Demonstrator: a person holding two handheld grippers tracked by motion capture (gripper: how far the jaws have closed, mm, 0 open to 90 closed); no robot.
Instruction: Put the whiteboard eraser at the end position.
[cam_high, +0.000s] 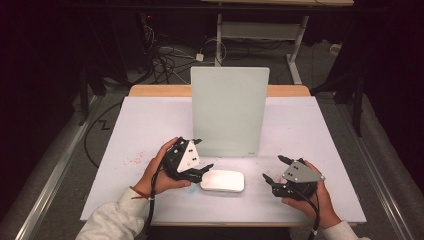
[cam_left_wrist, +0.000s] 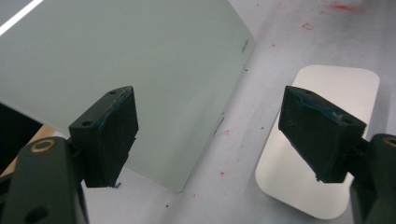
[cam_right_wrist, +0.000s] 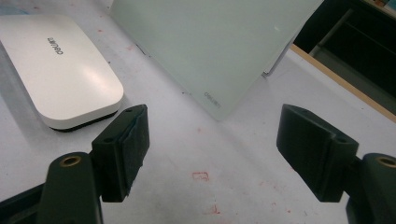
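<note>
**Taking the eraser cleanly with the left claw**

My left gripper hangs with its jaws spread wide just beside the white, rounded-rectangle plastic board eraser, which lies flat on the pale grey table top in front of the upright frosted-glass writing board. In the left gripper view the eraser sits partly behind one pad, not yet between the two, and the board's lower edge is close on the other side. My right gripper rests well apart at the eraser's far side, also wide open and empty; its own view shows the eraser off to one side.

I judge the step is grasping the eraser. To do it well, I would shift the left claw sideways until the eraser's narrow width lies squarely between the pads, keep the inner pad clear of the glass, drop low so the pads catch the dark felt base as well, then close gently.
</note>
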